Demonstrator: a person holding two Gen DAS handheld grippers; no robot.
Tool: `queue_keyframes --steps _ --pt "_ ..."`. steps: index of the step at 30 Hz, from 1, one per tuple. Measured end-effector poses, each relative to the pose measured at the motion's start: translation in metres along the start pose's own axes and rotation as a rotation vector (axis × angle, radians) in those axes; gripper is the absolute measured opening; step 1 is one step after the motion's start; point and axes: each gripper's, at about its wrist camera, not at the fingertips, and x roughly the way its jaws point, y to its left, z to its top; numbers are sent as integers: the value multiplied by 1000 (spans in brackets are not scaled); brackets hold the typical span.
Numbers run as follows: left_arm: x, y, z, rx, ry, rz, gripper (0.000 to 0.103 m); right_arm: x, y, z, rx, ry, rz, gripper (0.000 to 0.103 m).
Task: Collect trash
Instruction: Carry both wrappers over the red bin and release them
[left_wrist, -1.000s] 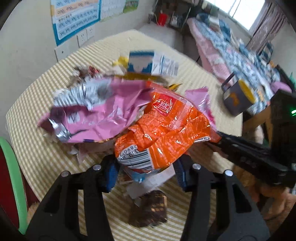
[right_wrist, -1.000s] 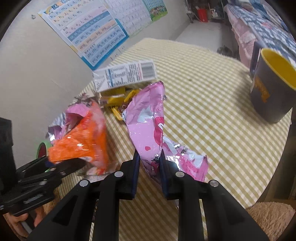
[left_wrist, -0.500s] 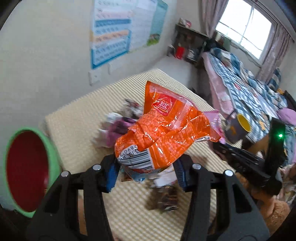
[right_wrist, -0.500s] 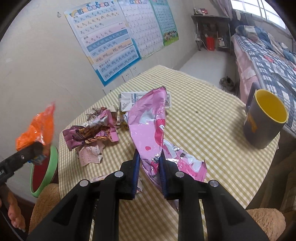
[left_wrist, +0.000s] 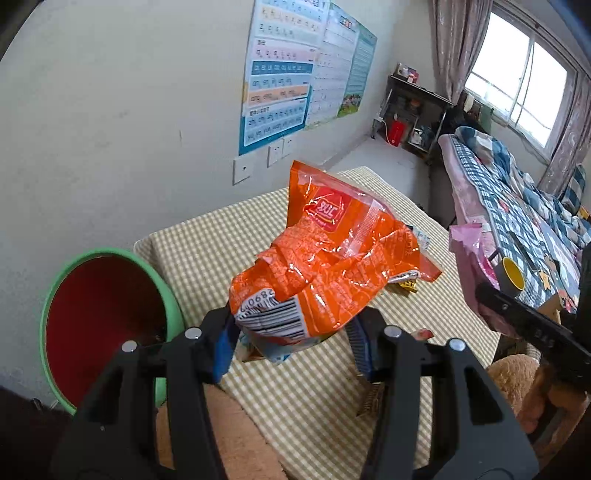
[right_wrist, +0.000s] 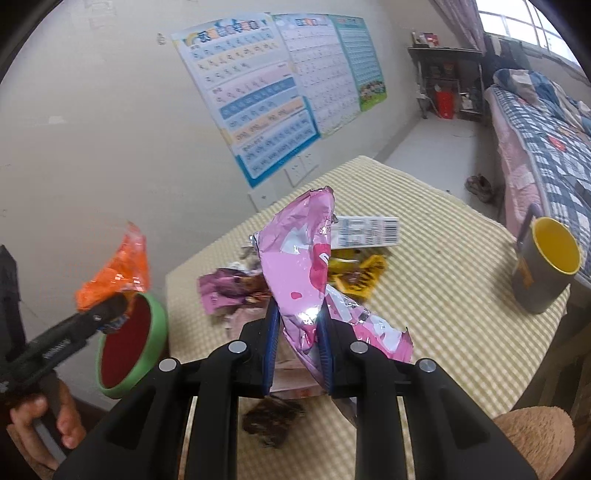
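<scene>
My left gripper (left_wrist: 291, 339) is shut on an orange snack bag (left_wrist: 325, 266) and holds it in the air above the table's left end, beside a green-rimmed red bin (left_wrist: 96, 317). The right wrist view shows that bag (right_wrist: 118, 273) just above the bin (right_wrist: 129, 347). My right gripper (right_wrist: 297, 354) is shut on a pink foil bag (right_wrist: 303, 273), lifted above the table. More trash lies on the checked table (right_wrist: 443, 295): a purple wrapper (right_wrist: 229, 291), a yellow wrapper (right_wrist: 354, 277), a white carton (right_wrist: 369, 230) and a dark wrapper (right_wrist: 273, 421).
A grey mug with a yellow inside (right_wrist: 543, 269) stands at the table's right edge. The wall with posters (right_wrist: 266, 99) is behind the table. A bed (left_wrist: 517, 199) is at the right. A brown plush seat (right_wrist: 532, 439) is at the near edge.
Both grippers have lifted their bags off the table. The left one has swung the orange bag left, to the bin. The right one has risen and pulled back with the pink bag.
</scene>
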Motion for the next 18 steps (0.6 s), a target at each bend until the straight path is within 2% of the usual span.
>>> queue_keyframes --steps 9,18 --pt "-7 17 -4 -23 -23 18 49 0 41 2 -57 13 42 20" --pt "-8 36 -7 -69 -23 25 49 8 59 -2 -89 40 43 20"
